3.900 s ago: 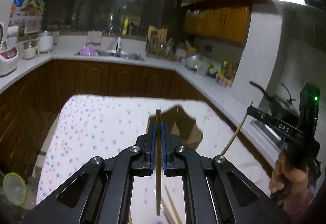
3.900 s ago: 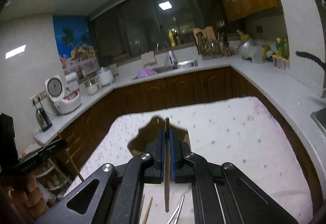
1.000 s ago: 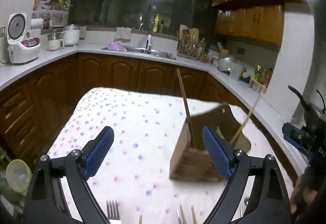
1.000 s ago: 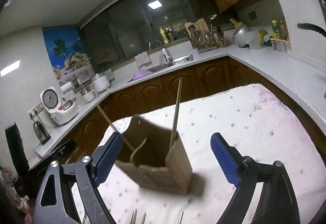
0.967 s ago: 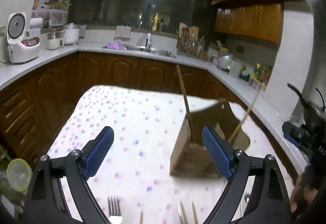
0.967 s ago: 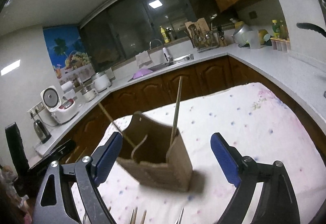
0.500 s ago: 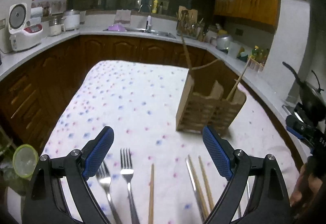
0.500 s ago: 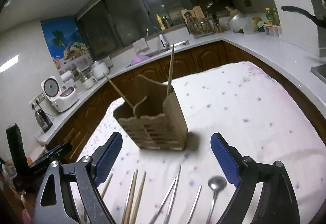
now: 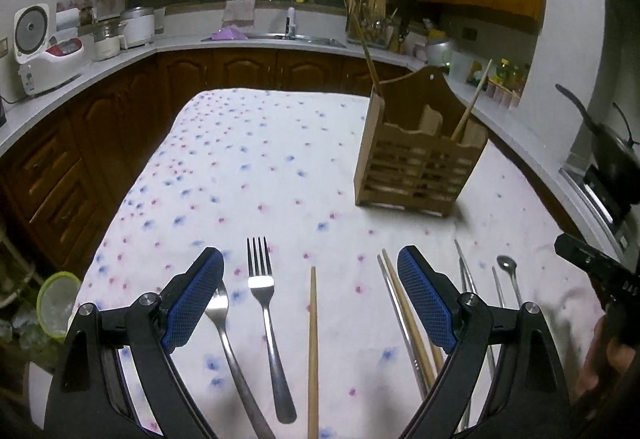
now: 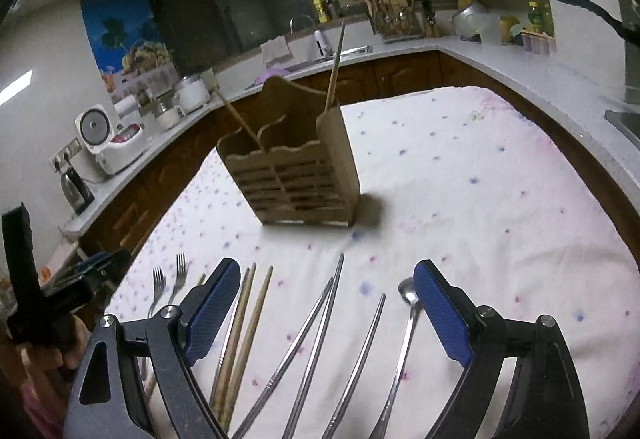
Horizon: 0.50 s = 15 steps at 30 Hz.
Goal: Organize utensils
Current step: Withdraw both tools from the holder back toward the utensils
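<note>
The white tablecloth with pink and blue dots (image 9: 248, 159) carries the slatted wooden utensil caddy (image 9: 416, 167) at its far right, with one wooden chopstick upright in each outer compartment. The left wrist view alone shows two steel forks (image 9: 262, 279) and a single wooden chopstick (image 9: 313, 339) lying below the left gripper (image 9: 310, 303), jaws wide apart and holding nothing. The right wrist view alone shows paired metal chopsticks (image 10: 316, 339) and a small steel spoon (image 10: 407, 313) below the right gripper (image 10: 326, 313), equally wide and empty.
</note>
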Each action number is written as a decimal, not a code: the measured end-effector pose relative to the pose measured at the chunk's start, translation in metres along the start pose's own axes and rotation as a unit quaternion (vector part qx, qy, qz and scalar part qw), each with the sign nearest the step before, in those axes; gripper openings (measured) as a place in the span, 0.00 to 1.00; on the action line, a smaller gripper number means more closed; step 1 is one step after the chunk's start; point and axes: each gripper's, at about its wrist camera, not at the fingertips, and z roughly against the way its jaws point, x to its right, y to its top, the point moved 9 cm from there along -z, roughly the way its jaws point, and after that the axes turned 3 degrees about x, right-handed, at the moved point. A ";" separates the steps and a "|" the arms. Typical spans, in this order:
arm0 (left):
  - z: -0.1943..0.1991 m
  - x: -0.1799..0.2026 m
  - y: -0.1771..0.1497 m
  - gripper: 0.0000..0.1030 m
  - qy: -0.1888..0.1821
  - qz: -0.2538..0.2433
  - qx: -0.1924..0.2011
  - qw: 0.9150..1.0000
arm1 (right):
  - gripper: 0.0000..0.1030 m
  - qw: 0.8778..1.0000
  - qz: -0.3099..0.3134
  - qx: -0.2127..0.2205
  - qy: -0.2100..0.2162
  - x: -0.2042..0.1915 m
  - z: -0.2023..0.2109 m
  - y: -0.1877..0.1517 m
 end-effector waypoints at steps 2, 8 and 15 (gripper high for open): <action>-0.003 -0.001 -0.003 0.88 0.002 -0.003 -0.005 1.000 | 0.86 1.000 0.001 -0.003 0.000 0.000 -0.002 -0.003; -0.014 0.003 -0.012 0.84 0.003 -0.024 -0.025 0.999 | 0.60 1.000 0.000 -0.019 -0.011 0.003 -0.013 -0.011; -0.034 0.010 -0.023 0.69 -0.005 -0.039 -0.059 0.997 | 0.44 0.999 -0.005 -0.033 -0.018 0.008 -0.024 -0.014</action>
